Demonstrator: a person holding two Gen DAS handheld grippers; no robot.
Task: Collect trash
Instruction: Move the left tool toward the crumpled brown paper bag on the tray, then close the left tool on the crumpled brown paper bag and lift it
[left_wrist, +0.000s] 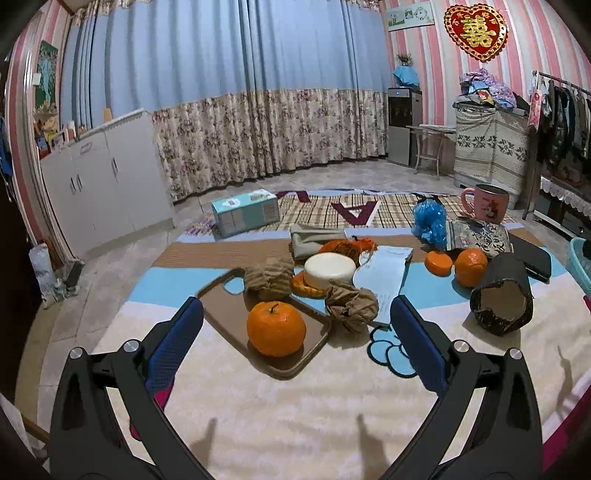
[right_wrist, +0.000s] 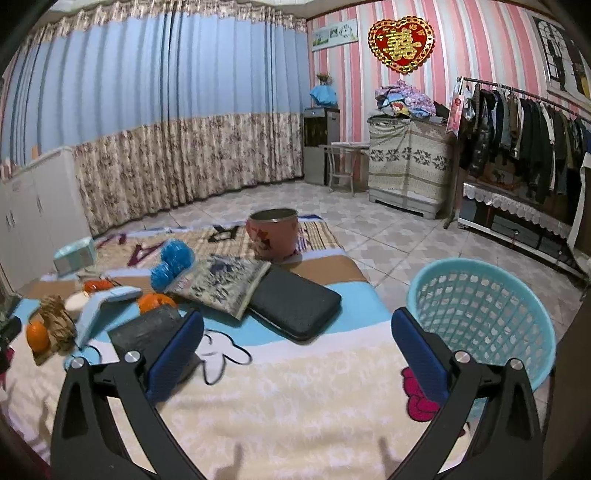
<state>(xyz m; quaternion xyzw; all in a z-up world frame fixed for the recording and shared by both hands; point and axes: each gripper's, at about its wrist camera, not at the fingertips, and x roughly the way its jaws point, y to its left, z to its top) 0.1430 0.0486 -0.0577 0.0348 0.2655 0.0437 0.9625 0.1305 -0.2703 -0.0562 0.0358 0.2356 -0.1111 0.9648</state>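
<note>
Two crumpled paper balls (left_wrist: 269, 277), two whole oranges (left_wrist: 276, 328), one basket (right_wrist: 480, 314).

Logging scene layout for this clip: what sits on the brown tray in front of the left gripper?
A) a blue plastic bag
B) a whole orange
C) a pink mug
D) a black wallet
B: in the left wrist view a whole orange with its stem rests on the brown tray, between the open fingers of the left gripper.
</note>
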